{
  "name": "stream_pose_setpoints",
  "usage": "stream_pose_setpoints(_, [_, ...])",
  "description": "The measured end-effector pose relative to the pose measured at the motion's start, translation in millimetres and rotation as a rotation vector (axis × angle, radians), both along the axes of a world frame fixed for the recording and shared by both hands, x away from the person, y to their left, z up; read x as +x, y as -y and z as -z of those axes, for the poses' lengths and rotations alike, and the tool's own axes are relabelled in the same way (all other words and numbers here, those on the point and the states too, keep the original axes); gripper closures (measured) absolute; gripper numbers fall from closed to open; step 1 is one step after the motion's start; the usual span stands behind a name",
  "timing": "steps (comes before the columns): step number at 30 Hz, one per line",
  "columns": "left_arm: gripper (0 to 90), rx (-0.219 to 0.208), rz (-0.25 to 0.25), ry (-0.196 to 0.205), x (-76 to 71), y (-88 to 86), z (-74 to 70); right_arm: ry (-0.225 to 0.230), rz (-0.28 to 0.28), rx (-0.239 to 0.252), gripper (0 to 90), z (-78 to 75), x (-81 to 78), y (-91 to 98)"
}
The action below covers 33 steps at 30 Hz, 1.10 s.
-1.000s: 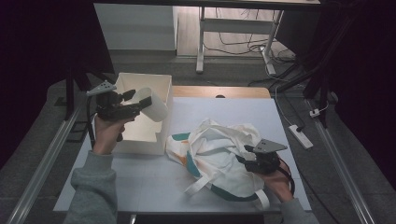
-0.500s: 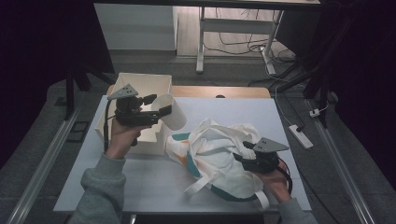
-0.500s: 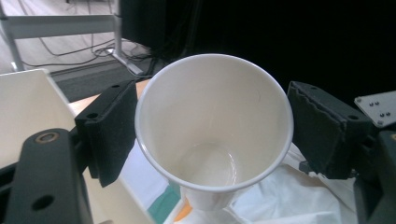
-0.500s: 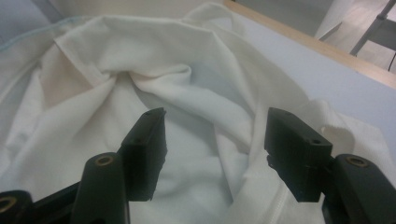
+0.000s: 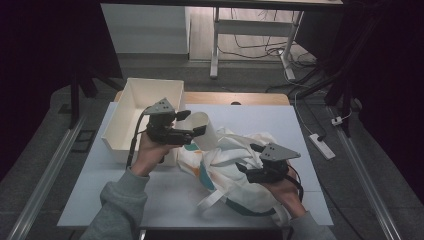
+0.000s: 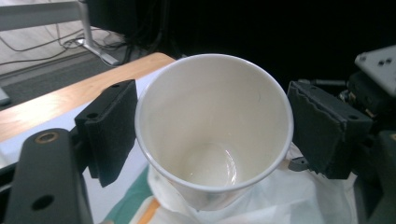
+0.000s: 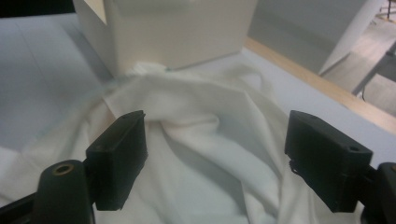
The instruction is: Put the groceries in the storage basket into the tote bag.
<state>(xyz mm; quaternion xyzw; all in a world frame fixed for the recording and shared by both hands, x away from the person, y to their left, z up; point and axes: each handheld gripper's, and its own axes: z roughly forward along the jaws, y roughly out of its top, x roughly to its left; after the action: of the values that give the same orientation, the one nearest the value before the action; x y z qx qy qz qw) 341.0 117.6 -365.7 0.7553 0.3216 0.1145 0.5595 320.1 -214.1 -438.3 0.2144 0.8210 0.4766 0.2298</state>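
The paper cup [image 5: 204,131] is clamped between the left gripper [image 5: 192,131] pads, lying sideways just above the cloth bag [image 5: 235,170]. It should be tipped mouth-up before being lowered in. The right gripper [image 5: 246,159], jaws just opened wide and empty, hovers over folds probably covering the bag's mouth. The white bin [image 5: 140,117] sits behind.

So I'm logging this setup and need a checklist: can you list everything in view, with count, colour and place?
paper cup: 1, white, empty, between the left gripper's jaws, above the bag
cloth bag: 1, white with teal and orange, crumpled mid-table
box: 1, white, open, table's far left
table: 1, pale top, wooden far edge
power strip: 1, white, floor at right
left gripper: 1, black, shut on the cup
right gripper: 1, black, jaws just opened, over the bag
sleeves: 2, grey, bottom edge
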Motion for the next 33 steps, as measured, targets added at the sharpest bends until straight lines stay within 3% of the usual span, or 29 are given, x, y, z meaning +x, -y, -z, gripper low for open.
stream_pose_setpoints(14, [20.2,0.046,0.068,-0.019,0.2,31.8,8.3,0.023,-0.049,0.059,15.3,-18.4,0.3,-27.6])
stream_pose_setpoints(33, [20.2,0.077,0.114,-0.024,-2.2,50.3,14.1,0.043,-0.032,0.032,12.1,-21.2,2.6,-48.1])
